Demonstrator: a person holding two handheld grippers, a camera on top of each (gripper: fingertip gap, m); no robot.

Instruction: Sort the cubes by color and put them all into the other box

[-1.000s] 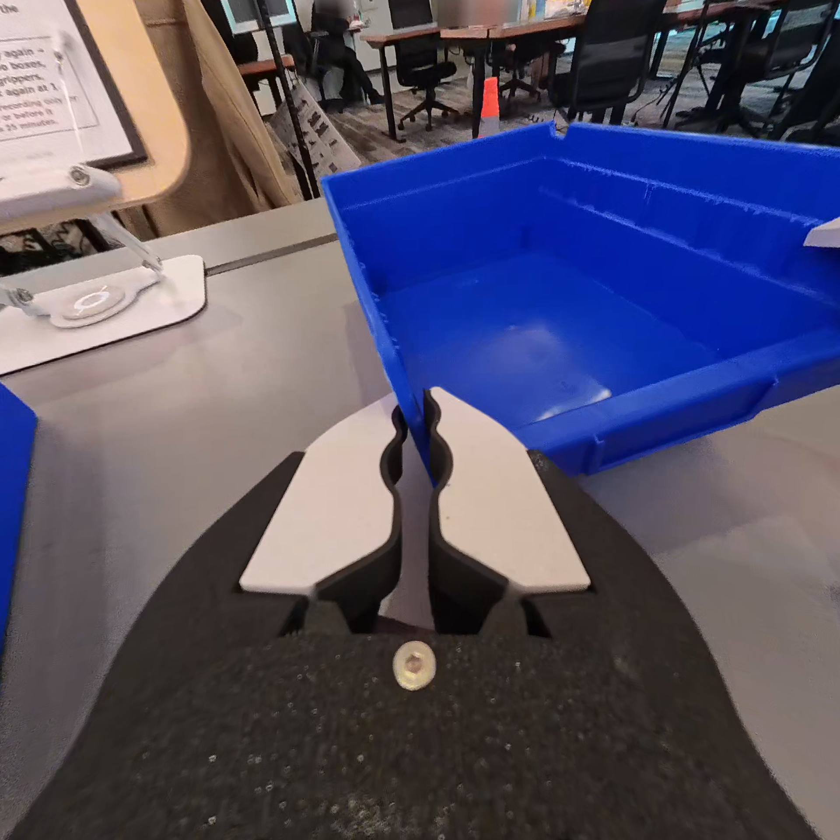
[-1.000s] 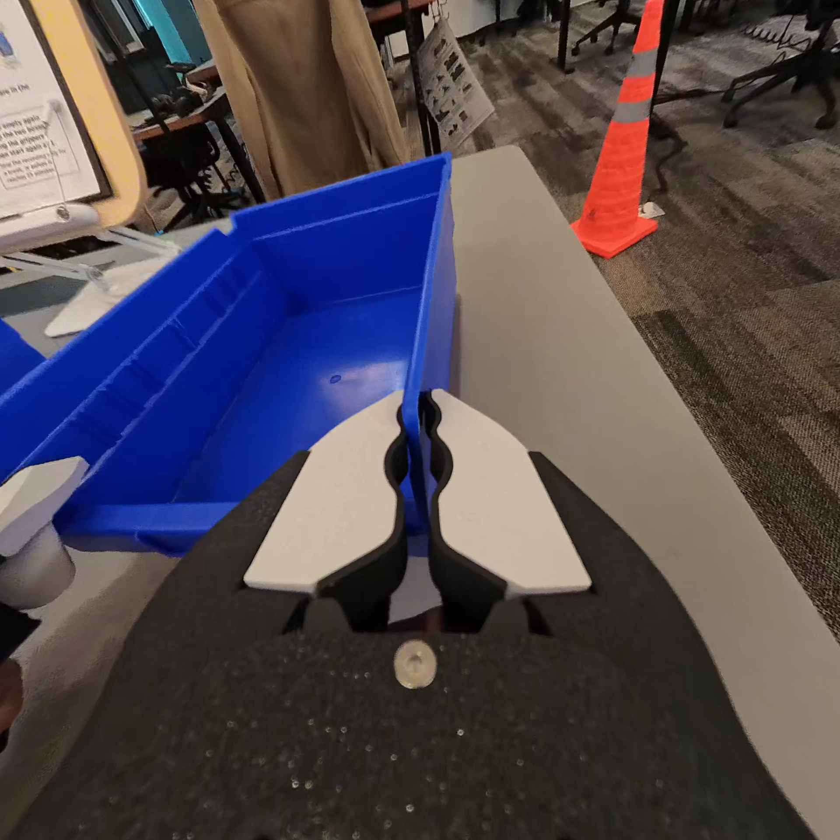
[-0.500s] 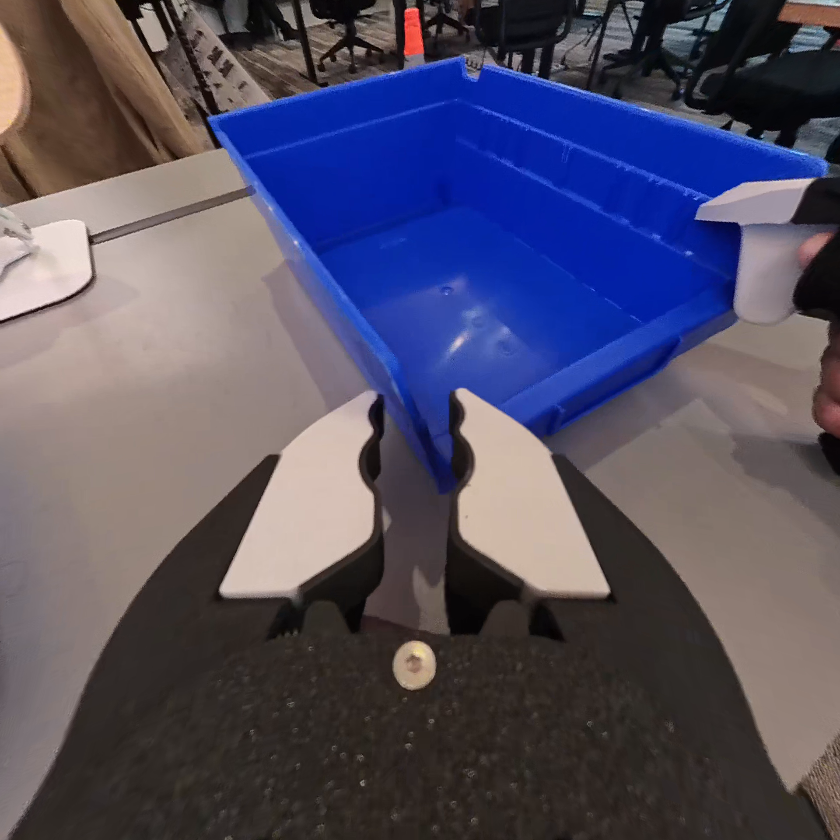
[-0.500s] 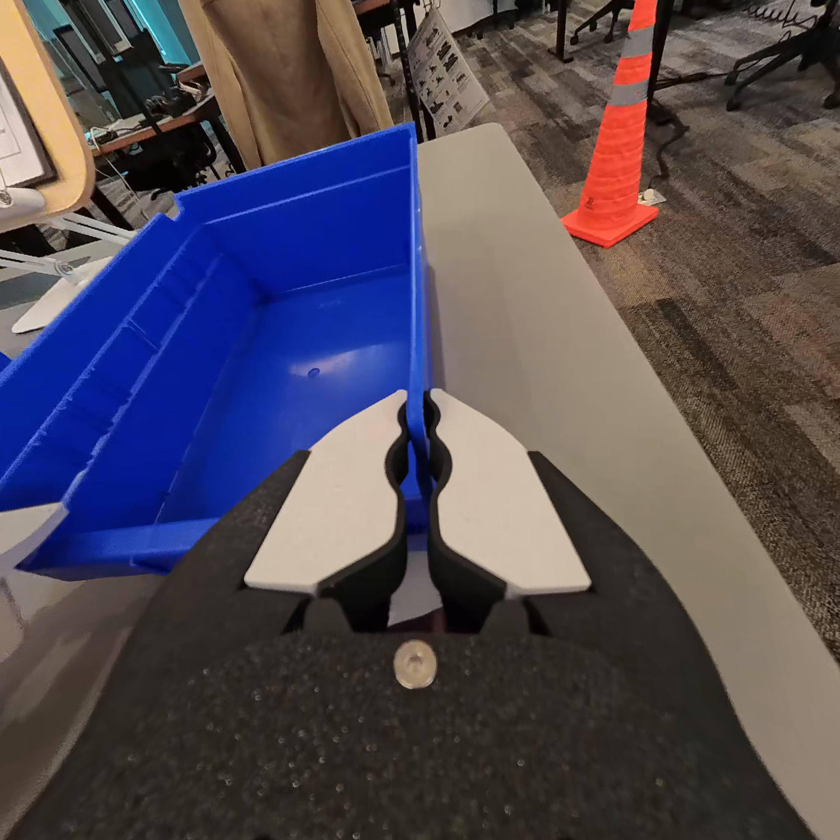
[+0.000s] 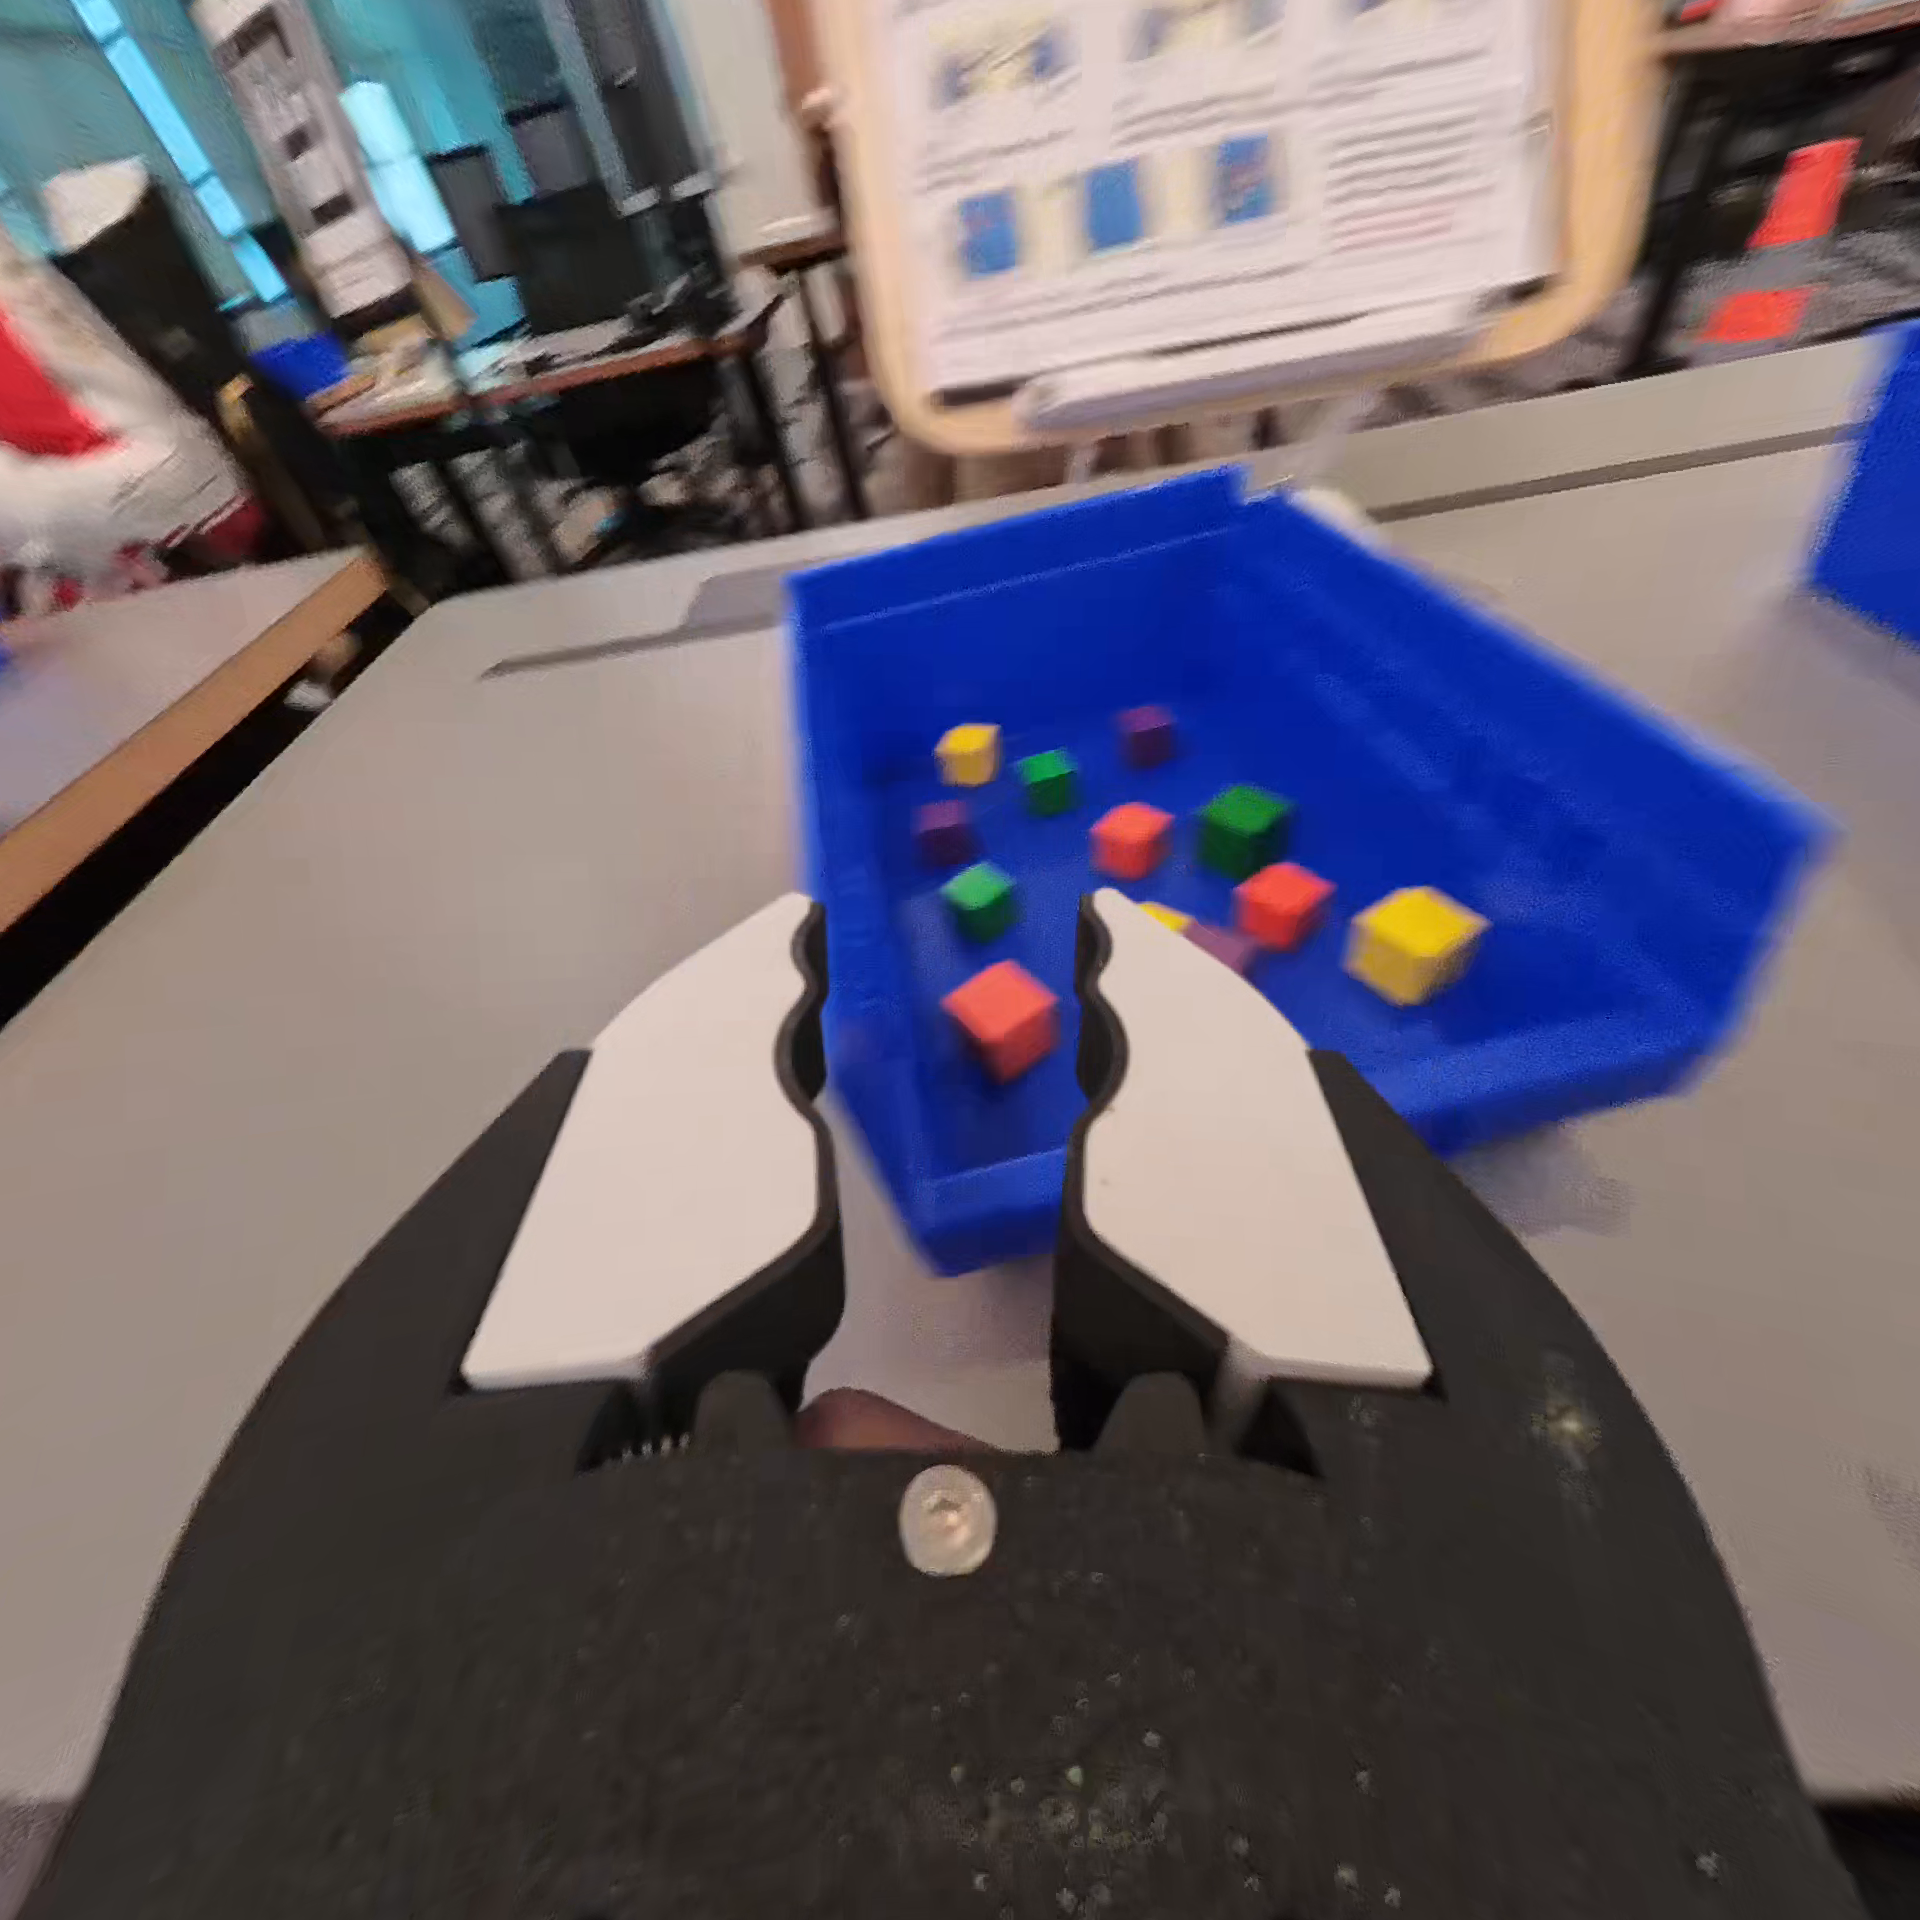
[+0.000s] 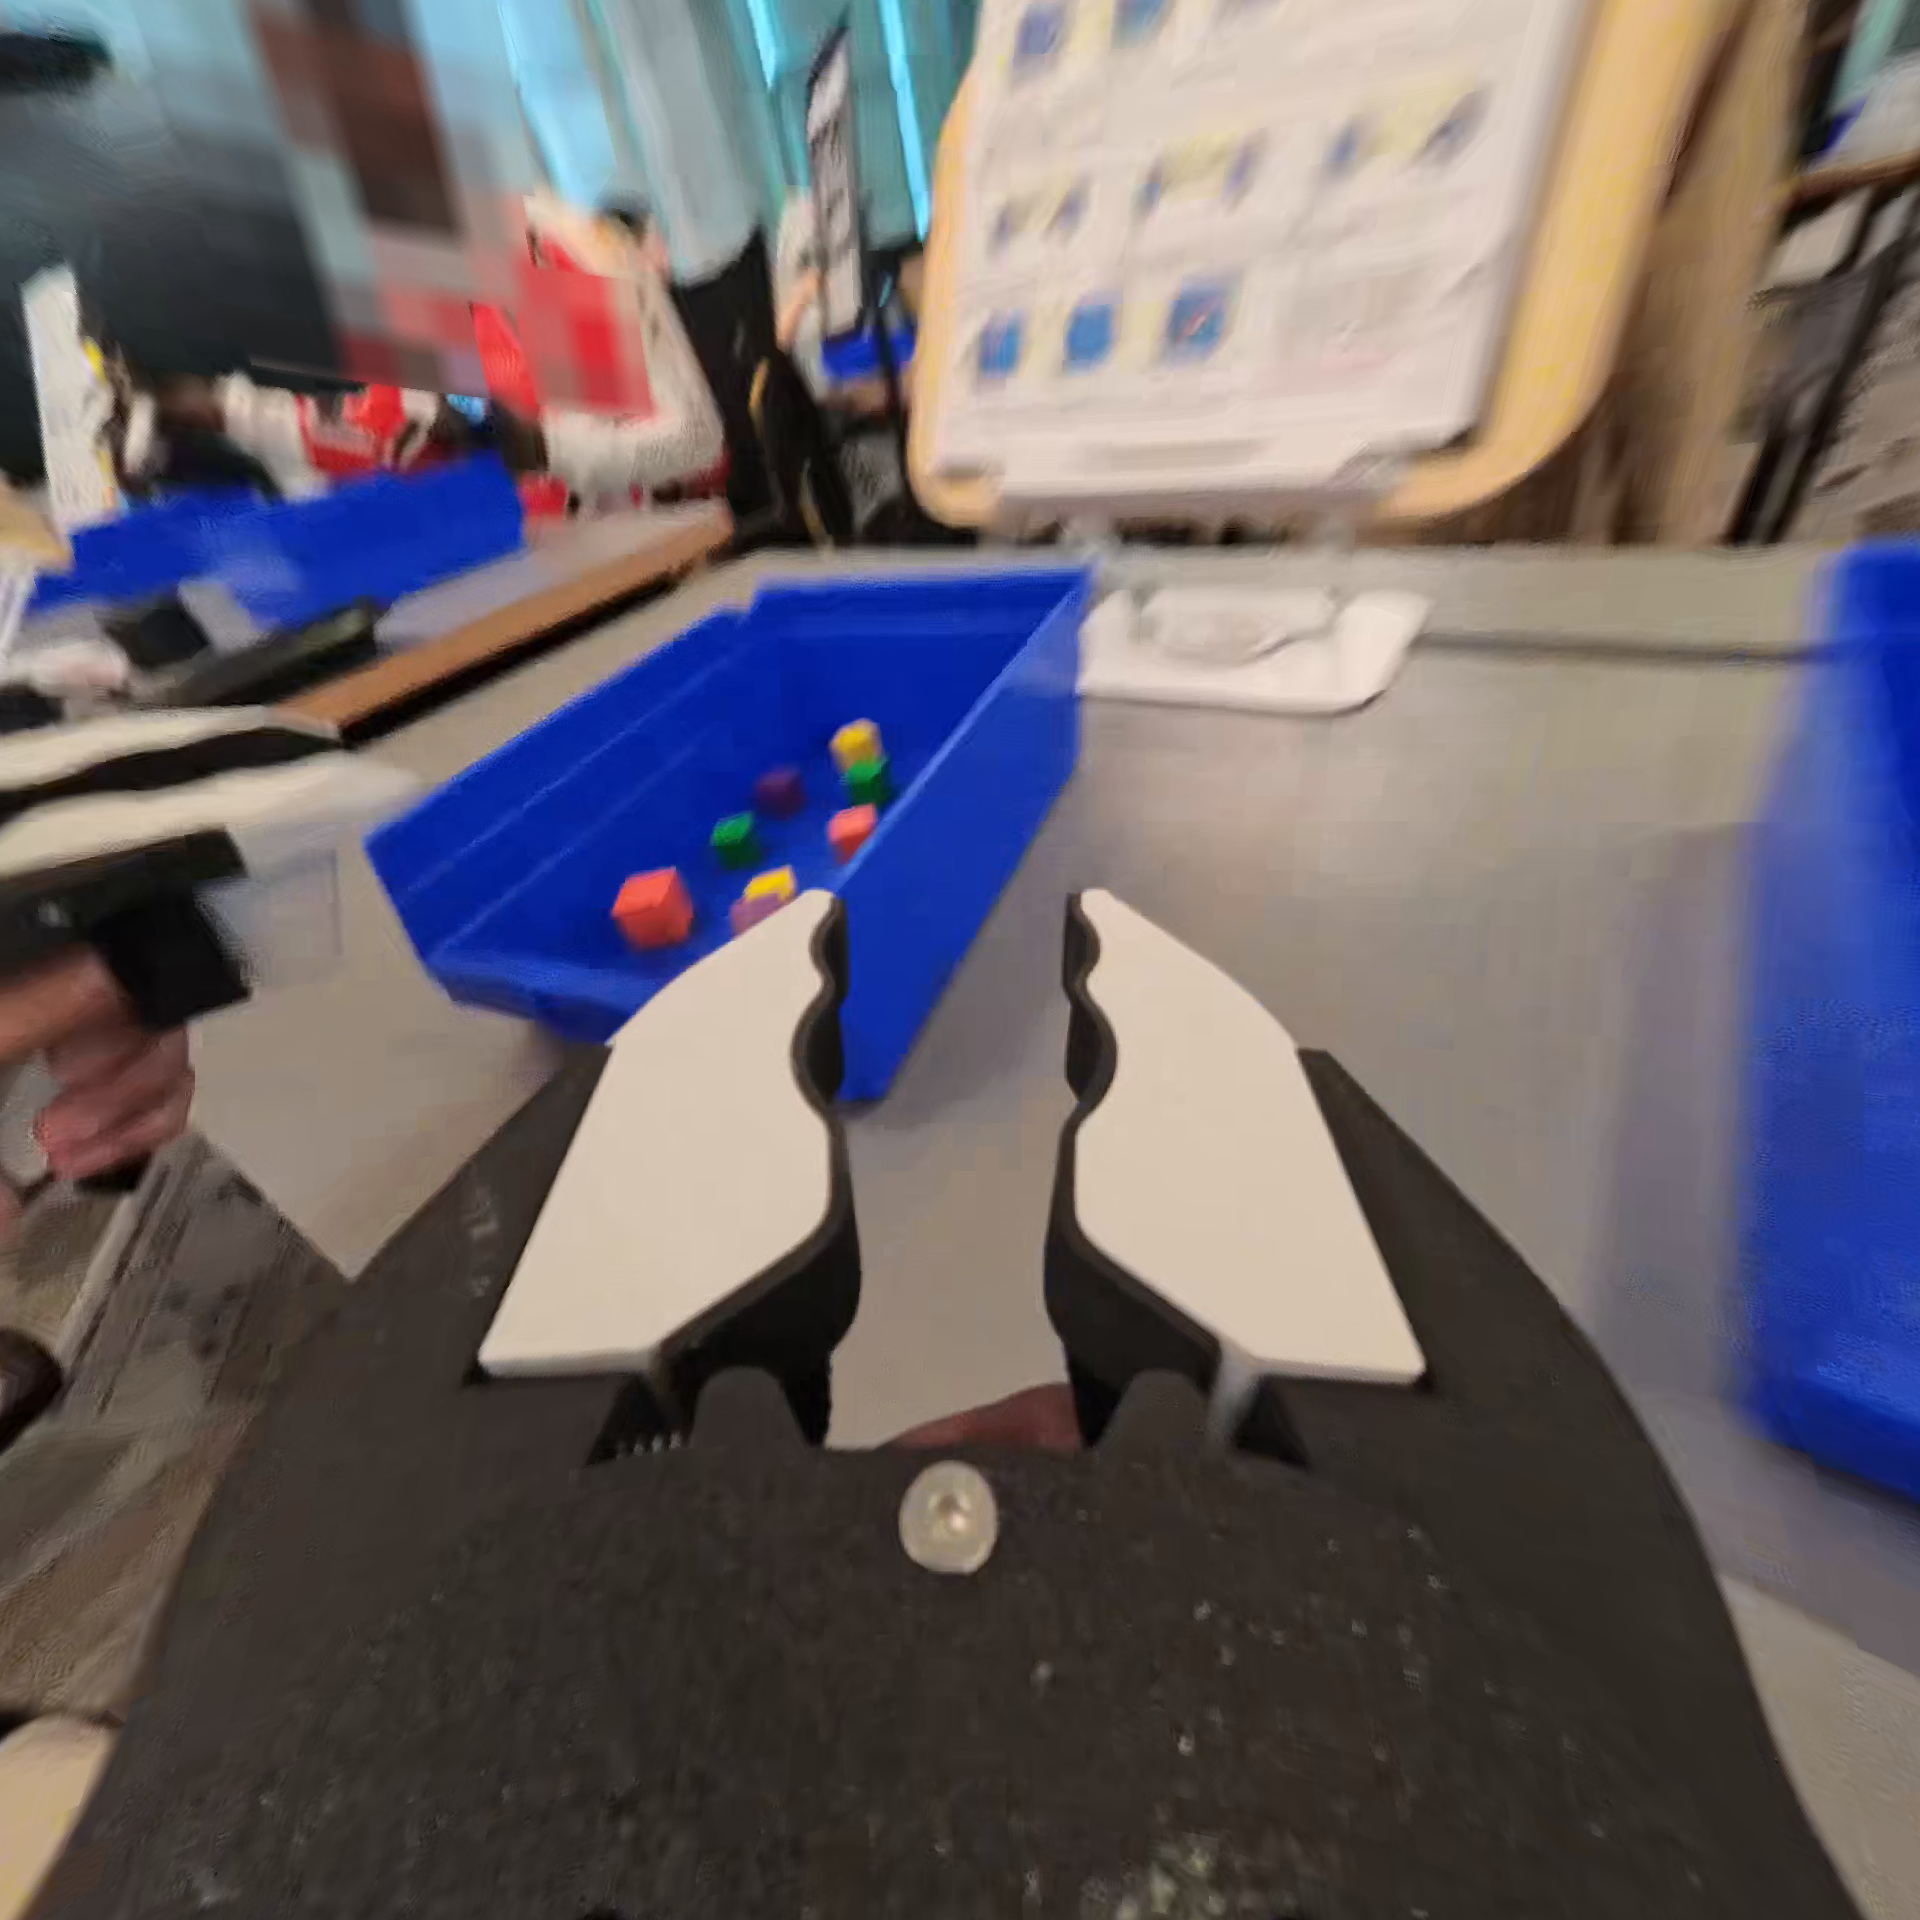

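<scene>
Blue box (image 5: 1558, 831); red, green, yellow, purple cubes (image 5: 1242, 829); grey table (image 5: 416, 883).

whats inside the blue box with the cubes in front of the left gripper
Loose cubes lie in the blue box: red, green, yellow and purple ones, unsorted. The left gripper finger covers part of a yellow and a purple cube.

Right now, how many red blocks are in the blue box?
3. One red block sits nearest the open left gripper, one in the middle, one further right. The fingers may hide others.
</scene>
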